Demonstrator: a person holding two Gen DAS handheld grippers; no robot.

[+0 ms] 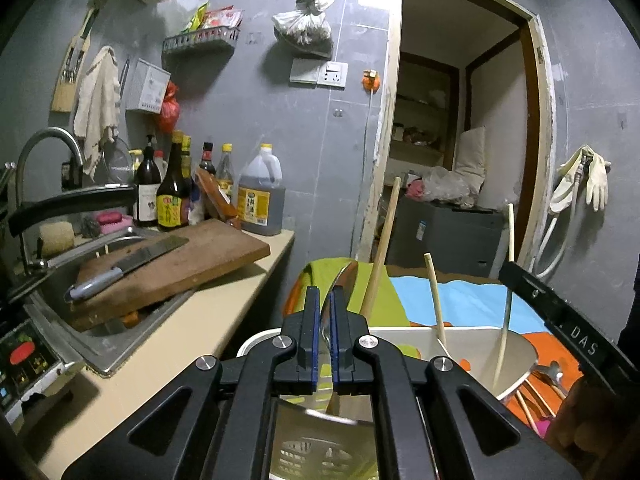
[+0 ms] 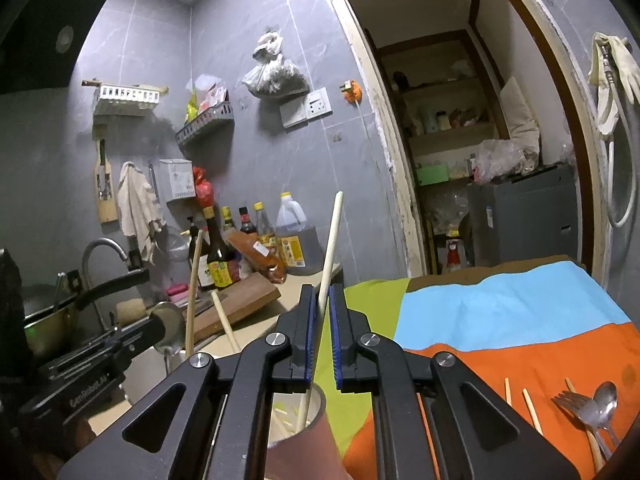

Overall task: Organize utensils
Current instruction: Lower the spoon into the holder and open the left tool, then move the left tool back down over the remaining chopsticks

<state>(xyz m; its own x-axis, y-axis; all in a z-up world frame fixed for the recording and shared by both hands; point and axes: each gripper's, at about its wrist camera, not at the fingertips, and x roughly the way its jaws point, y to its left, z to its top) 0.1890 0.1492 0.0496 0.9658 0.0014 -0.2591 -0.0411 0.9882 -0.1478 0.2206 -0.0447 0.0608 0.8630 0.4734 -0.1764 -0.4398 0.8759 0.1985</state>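
The worktop (image 2: 520, 320) under its cloth of green, blue and orange bands carries the whole job, with the beige kitchen counter (image 1: 224, 304) and sink (image 1: 120, 336) off to the left, grey tiled walls behind and an open doorway into a storeroom. On the cloth stands a pale utensil holder (image 1: 460, 344) with chopsticks already leaning inside it. The left tongs (image 1: 326, 316) are closed on a metal spoon (image 1: 340, 284), bowl upward, held just beside the holder's rim. The right tongs (image 2: 320, 312) stand slightly parted around a chopstick (image 2: 330, 256) whose lower end already sits in the holder's cup (image 2: 304, 412); whether they grip it I cannot tell. I'd say each piece should go in near upright and be let go only once its tip is well down. A fork (image 2: 576, 404), another spoon (image 2: 606, 396) and loose chopsticks (image 2: 532, 408) wait on the orange band.
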